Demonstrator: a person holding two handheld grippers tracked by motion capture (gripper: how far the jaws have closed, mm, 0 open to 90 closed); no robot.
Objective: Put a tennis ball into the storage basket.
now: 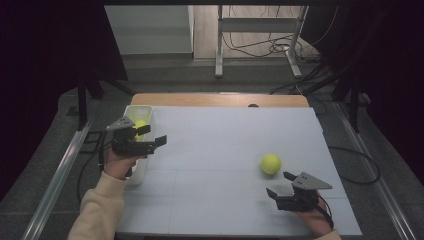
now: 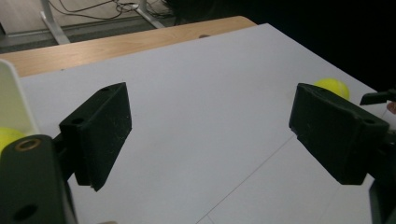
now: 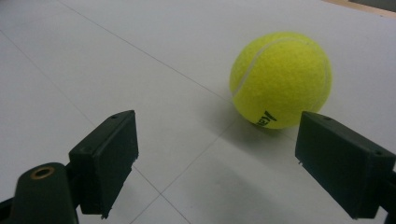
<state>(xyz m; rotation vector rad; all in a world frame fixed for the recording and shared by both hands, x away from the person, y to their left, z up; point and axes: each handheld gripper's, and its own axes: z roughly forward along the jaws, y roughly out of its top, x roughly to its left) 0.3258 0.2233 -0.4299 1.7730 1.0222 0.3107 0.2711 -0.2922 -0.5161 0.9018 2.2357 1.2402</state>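
Note:
A yellow tennis ball (image 1: pixel 270 163) lies on the white board (image 1: pixel 225 135) at the right. My right gripper (image 1: pixel 279 183) rests just in front of it, open and apart from it. In the right gripper view the ball (image 3: pixel 281 79) sits a little beyond the jaws and to the right of their gap, and the right gripper (image 3: pixel 217 144) holds nothing. My left gripper (image 1: pixel 154 134) hovers by the white bin (image 1: pixel 131 111), pointing right over the board; it is open and holds nothing (image 2: pixel 210 121). A second yellow ball (image 1: pixel 140 125) lies in the bin.
The bin stands at the board's left edge, its wall (image 2: pixel 11 98) close beside my left jaw. A wooden table strip (image 1: pixel 220 99) runs along the far side. Beyond it stand a metal frame (image 1: pixel 260 30) and cables on the floor.

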